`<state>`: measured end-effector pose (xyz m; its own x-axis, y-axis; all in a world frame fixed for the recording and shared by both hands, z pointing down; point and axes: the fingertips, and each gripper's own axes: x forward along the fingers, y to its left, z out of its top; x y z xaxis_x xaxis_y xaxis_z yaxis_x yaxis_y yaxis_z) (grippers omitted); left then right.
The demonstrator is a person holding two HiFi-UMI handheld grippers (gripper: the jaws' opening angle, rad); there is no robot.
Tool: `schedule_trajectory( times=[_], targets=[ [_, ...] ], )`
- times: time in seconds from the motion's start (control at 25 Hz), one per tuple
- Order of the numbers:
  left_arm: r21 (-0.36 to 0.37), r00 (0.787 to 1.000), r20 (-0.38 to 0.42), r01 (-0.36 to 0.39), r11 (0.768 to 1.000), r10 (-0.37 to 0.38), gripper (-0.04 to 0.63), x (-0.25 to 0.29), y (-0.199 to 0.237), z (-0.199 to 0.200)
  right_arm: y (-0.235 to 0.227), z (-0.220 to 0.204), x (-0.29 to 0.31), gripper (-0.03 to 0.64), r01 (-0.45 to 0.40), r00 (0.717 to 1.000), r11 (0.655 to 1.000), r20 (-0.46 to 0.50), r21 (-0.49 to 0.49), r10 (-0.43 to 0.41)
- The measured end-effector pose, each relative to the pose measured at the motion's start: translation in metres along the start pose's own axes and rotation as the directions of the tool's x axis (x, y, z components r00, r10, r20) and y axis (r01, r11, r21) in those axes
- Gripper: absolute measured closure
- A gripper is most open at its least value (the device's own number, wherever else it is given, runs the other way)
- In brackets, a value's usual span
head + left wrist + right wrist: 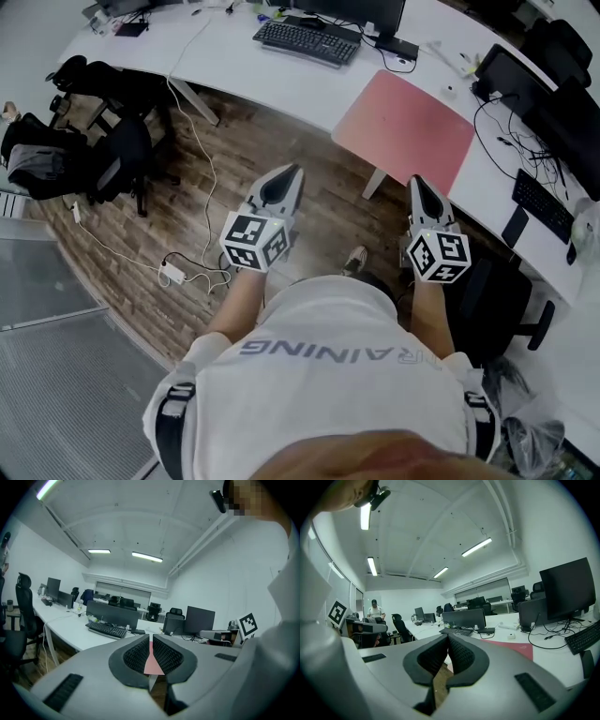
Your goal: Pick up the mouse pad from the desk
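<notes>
The mouse pad is a flat pink rectangle lying on the white desk, close to its front edge. It shows pink between the left jaws and as a pink strip in the right gripper view. My left gripper is shut and empty, held over the wooden floor short of the desk. The right gripper is shut and empty too, just before the desk's edge, nearer the pad. Neither touches the pad.
A black keyboard and a monitor base sit behind the pad. Cables and a second keyboard lie on the desk's right wing. Black office chairs stand at left, a power strip on the floor. A person stands far off.
</notes>
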<state>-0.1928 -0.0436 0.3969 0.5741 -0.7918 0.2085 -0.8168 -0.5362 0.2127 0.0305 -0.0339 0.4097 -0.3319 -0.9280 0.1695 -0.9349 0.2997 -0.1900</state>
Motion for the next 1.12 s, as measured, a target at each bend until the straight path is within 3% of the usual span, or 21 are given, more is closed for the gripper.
schedule_trajectory(
  times=[0.6,1.12],
  targets=[
    [0.014,0.997,-0.062,0.037,0.999,-0.036,0.548,0.159,-0.042,0.009,-0.157,0.008,0.046,0.594,0.066,0.998,0.995,-0.023,0.078,-0.065],
    [0.033,0.977,-0.101,0.191,0.981,-0.186,0.548,0.252,-0.042,0.022,-0.218,0.016,0.055,0.594,0.252,0.968,0.963,-0.02,0.1,-0.251]
  ],
)
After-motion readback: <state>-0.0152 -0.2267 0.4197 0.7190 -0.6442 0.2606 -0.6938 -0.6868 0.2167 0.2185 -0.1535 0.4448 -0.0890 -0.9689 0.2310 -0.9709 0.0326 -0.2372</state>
